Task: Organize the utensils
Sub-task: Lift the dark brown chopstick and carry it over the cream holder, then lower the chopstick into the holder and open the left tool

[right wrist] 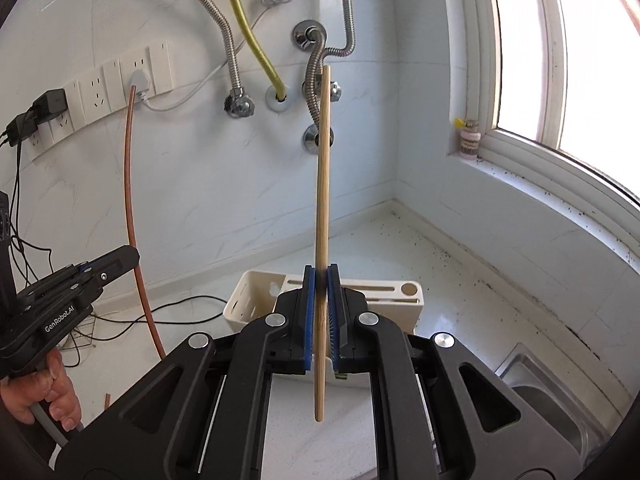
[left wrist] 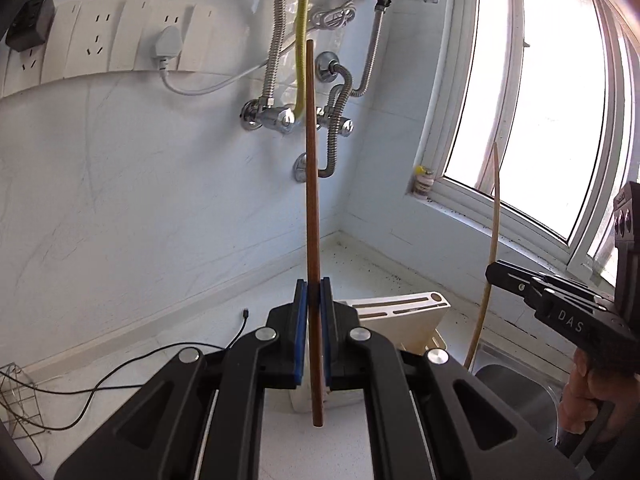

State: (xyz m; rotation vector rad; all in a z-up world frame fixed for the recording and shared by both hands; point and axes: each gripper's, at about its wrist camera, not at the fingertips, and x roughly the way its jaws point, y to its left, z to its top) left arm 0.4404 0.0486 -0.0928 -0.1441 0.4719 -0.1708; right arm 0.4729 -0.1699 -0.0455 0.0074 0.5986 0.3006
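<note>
My left gripper (left wrist: 313, 288) is shut on a dark brown chopstick (left wrist: 311, 184), which stands upright between the blue pads. My right gripper (right wrist: 321, 276) is shut on a pale bamboo chopstick (right wrist: 323, 184), also upright. Each view catches the other tool from the side: the right gripper (left wrist: 494, 270) with its pale chopstick (left wrist: 494, 232), and the left gripper (right wrist: 134, 256) with the brown chopstick (right wrist: 130, 184). A cream utensil holder (right wrist: 256, 296) with slots stands on the counter just beyond both grippers, its slotted top (left wrist: 400, 304) partly hidden behind the jaws.
A steel sink (right wrist: 536, 376) lies at the right. White counter (right wrist: 400, 248) runs to a tiled corner with metal hoses (left wrist: 276, 40), a yellow pipe (right wrist: 248, 32) and wall sockets (left wrist: 96, 36). Black cables (left wrist: 100, 384) and a wire rack (left wrist: 16, 396) lie at the left. A hand (right wrist: 52, 396) grips the left tool.
</note>
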